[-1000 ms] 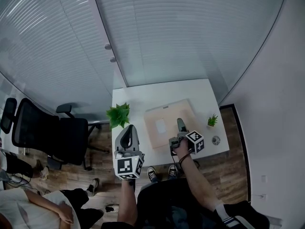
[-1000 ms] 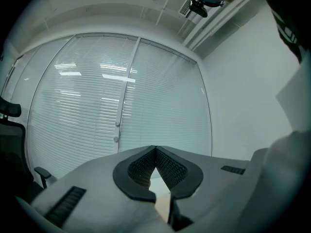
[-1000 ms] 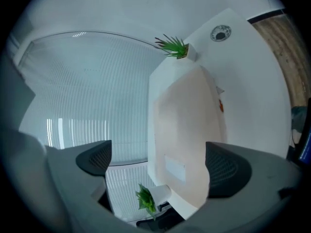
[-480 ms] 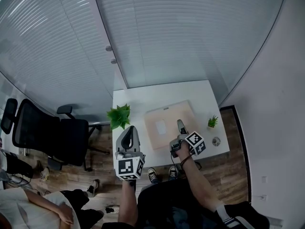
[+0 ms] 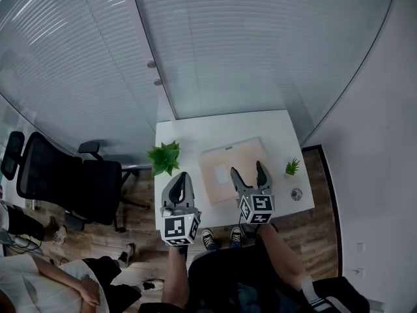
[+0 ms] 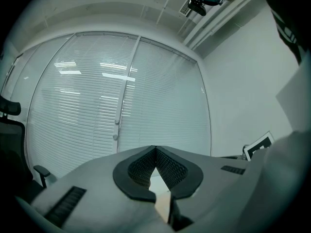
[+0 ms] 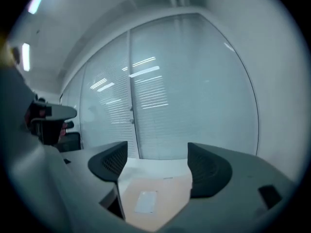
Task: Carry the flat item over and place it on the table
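Note:
The flat item (image 5: pixel 228 160) is a tan package with a white label, lying on the white table (image 5: pixel 195 130) towards its front right. My right gripper (image 5: pixel 247 173) hovers over the package's near edge. Its jaws are closing but still stand apart. In the right gripper view the package (image 7: pixel 156 198) shows between and below the two pads (image 7: pixel 112 163), and neither pad touches it. My left gripper (image 5: pixel 182 180) hangs at the table's front left corner with its jaws shut on nothing. Its pads (image 6: pixel 167 168) meet at the tip.
A leafy potted plant (image 5: pixel 163 156) stands at the table's left front edge, a small plant (image 5: pixel 290 167) and a small round object (image 5: pixel 296 193) at its right. A black office chair (image 5: pixel 58 181) sits left. A seated person (image 5: pixel 39 285) is lower left. Blinds back the table.
The right gripper has rolled from lying sideways at the package's front edge to upright, so both fingers now show side by side, and has drawn slightly back. The left gripper has hardly moved.

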The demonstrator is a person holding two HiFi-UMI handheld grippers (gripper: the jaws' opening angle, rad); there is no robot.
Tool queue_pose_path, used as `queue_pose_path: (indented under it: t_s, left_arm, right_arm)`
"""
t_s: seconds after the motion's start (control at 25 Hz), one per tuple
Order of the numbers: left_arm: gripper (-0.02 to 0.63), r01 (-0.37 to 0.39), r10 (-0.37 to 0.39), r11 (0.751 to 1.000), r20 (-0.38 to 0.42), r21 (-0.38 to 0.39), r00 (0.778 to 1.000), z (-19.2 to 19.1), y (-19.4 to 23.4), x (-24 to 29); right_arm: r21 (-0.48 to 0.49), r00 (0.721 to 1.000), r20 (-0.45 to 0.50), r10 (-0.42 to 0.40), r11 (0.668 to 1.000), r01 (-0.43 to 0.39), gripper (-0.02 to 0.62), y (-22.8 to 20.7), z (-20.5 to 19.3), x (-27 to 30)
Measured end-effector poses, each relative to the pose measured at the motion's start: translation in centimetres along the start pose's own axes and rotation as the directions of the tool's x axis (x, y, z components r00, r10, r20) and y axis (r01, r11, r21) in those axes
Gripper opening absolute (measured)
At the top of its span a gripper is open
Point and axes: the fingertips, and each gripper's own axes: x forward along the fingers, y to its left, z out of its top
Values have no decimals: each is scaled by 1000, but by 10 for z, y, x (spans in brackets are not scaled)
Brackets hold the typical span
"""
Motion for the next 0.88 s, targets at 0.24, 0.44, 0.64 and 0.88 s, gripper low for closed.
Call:
queue_pose_path:
  t_s: [0.24,0.44,0.64,0.88]
  left_arm:
    - [3,5,-5,1000,4,-15,1000,-6,-4,0]
    - [3,14,-14,1000,14,-13,1000,-5,-6,-1]
    - [3,14,-14,1000,14,-14,1000,-6,-6,-1]
    - [3,11,-11,1000,13,-7,1000,-8,-6,0]
  right_arm:
    - [-244,990,108,-86,963,110,192,8,31,-19]
    - [-220,982,122,-145,961,169,3,-3,31,-26]
    - [-168,985,88,-146,973,159,3,-10,26,-25]
    - [-150,987,89,-137,977,149,3,-12,27,-25]
